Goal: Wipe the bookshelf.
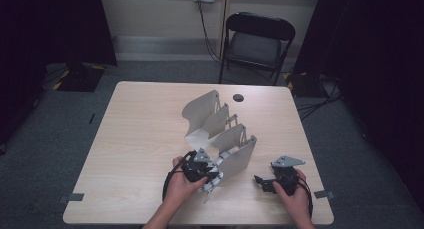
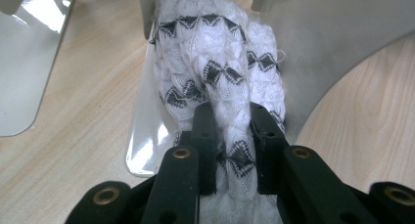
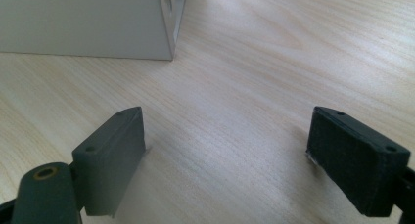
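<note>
Right now the left gripper sits near the table's front edge, a little right of its middle, with the person's left hand wrapped around it. Its jaws are clamped on a bunched white cloth with black zigzag bands; in the left gripper view the cloth is squeezed between the two black pads and bulges out beyond them. The cloth's far end rests against the grey metal rack, pushed into the gap between two of its upright curved plates. In the high view a bit of the cloth shows pale under the gripper, just at the rack's front end.

The rack stands on the right half of the table and runs slantwise from near the far edge toward the front right corner, its plates set one behind another like dividers. A small dark round spot lies on the tabletop close to the far edge, just beyond the rack.

The right gripper rests low over the table near the front right corner, well clear of the rack, held by the right hand. Its jaws stand wide apart with bare wood between them. In the right gripper view a corner of the rack's end plate shows ahead and to the side, not touching the pads.
</note>
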`<state>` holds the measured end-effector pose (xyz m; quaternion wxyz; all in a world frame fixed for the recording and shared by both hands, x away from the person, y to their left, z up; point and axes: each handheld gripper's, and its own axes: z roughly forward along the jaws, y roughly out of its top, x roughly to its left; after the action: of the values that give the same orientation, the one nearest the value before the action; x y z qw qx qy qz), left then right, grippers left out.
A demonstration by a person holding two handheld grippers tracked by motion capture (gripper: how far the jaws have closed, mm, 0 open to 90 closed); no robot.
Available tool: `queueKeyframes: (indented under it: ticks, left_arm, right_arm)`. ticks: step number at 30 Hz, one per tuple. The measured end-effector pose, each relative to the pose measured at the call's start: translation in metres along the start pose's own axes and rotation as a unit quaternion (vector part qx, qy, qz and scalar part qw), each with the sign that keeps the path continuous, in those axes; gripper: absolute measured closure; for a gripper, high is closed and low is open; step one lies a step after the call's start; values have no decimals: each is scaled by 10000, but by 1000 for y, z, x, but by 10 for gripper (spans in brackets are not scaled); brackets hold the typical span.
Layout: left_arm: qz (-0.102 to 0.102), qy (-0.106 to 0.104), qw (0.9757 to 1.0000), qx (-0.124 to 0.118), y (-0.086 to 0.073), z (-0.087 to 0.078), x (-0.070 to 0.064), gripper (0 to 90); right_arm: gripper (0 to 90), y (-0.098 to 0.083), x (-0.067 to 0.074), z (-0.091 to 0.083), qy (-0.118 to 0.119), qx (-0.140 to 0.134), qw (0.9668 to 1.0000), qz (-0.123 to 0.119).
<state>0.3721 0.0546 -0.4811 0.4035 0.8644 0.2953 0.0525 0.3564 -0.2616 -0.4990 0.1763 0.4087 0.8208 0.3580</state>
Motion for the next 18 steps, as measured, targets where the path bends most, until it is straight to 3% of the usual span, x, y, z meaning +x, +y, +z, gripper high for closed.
queueKeyframes:
  ticks: [7, 9, 11, 14, 18]
  left_arm:
    - [-46, 27, 9999, -143, 12, 14, 1, 741]
    - [63, 66, 9998, -182, 15, 20, -1, 696]
    - [14, 117, 9999, -123, 17, 22, -1, 657]
    - [-25, 68, 9998, -192, 15, 20, 0, 604]
    - [-33, 123, 9996, -270, 13, 6, 3, 511]
  right_arm:
    - [135, 0, 0, 0, 5, 1, 10000, -11]
    - [135, 0, 0, 1, 9, -1, 10000, -19]
    - [136, 1, 0, 1, 9, -2, 10000, -22]
    - [135, 1, 0, 1, 11, 0, 10000, -19]
    - [135, 1, 0, 1, 10, -2, 10000, -21]
